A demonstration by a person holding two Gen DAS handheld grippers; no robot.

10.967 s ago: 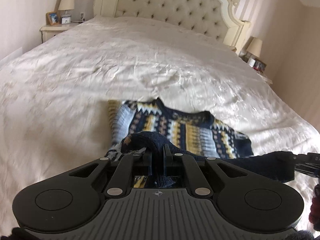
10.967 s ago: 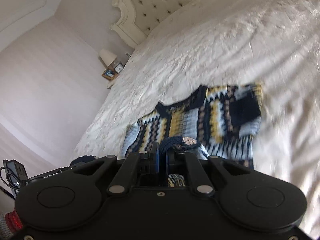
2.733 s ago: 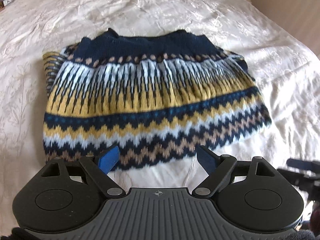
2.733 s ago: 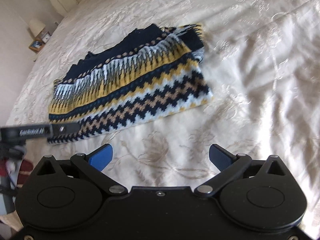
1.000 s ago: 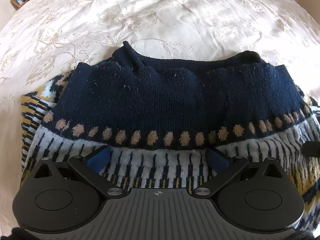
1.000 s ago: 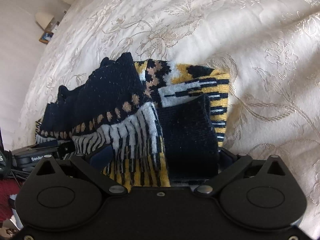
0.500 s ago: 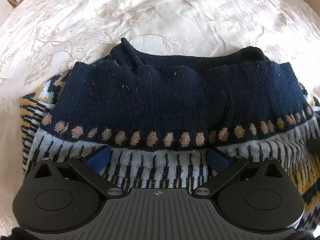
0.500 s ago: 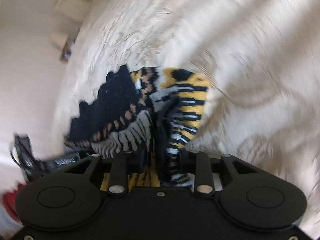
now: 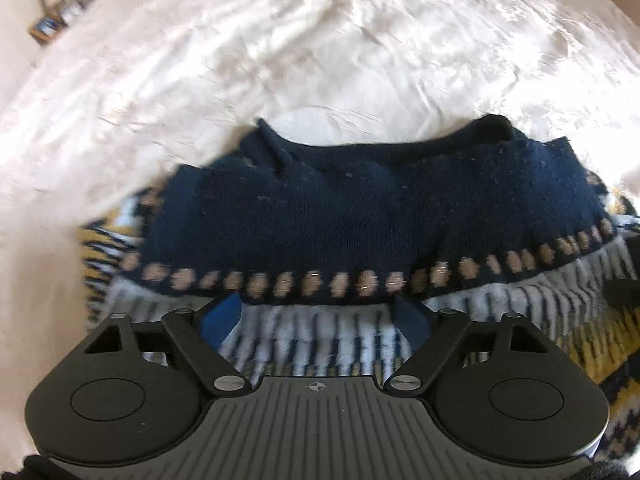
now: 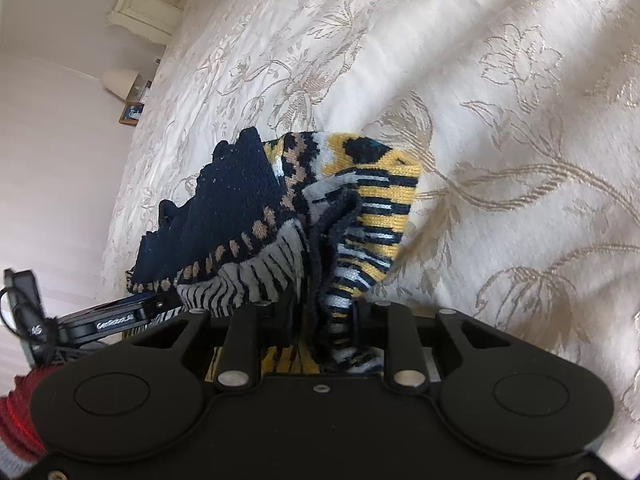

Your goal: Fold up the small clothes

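the right gripper (image 10: 320, 312) is closing, its fingers pinching the bunched edge of the sweater (image 10: 344, 216). the left gripper (image 9: 316, 316) is closing with fingers wide over the sweater (image 9: 360, 216), which is lying on the bed (image 9: 320, 40).

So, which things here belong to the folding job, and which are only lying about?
For the job:
- sweater, folded on the bed
- right tool, shut on the sweater's edge
- left tool, jaws closing, pads not yet pressing the knit between them

Just there:
- bedspread
- lamp
- picture frame
- headboard
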